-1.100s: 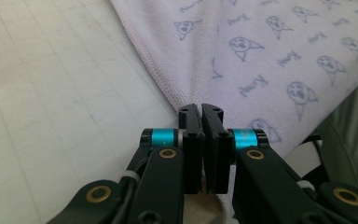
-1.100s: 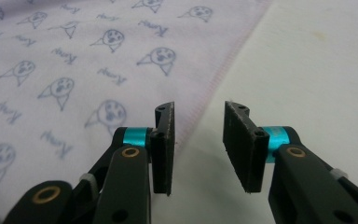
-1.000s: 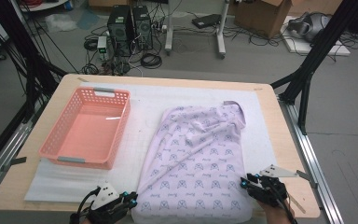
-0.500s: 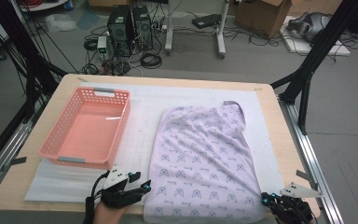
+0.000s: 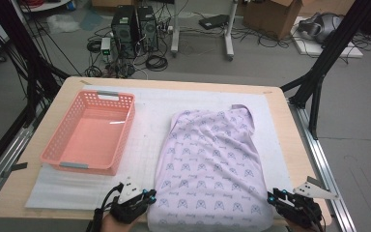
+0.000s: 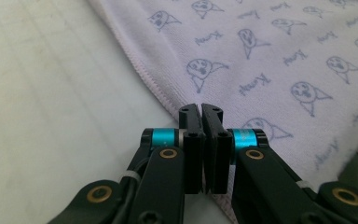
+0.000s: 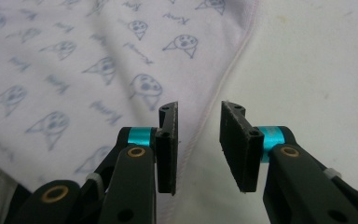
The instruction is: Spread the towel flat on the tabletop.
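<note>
Since a second ago, the lilac printed garment (image 5: 212, 164) has gone from bunched, with a fold running across it, to lying spread flat on the white foam mat (image 5: 149, 125), and both hands have shifted along the near edge of the table (image 5: 280, 111). The left gripper (image 5: 147, 195) now sits at the garment's near left corner; the right gripper (image 5: 273, 197) has come in to the near right corner after being further out half a second ago.

In the left gripper view the jaws have just been closing and now stand together, pads meeting right at the stitched hem (image 6: 144, 77). Whether any cloth is pinched between them is hard to make out, since the jaws themselves cover the spot where the edge passes under.

In the right gripper view the jaws have just been opening and stand apart, the garment's hem (image 7: 235, 60) running down between them with neither pad pressing on it. The cloth there is slightly blurred.

From the high view the hands are cut off by the bottom edge, as is part of the right gripper. The garment's neckline points away from the person. A pink plastic basket (image 5: 58, 154) stands on the mat to the left of the garment, well apart from it.
</note>
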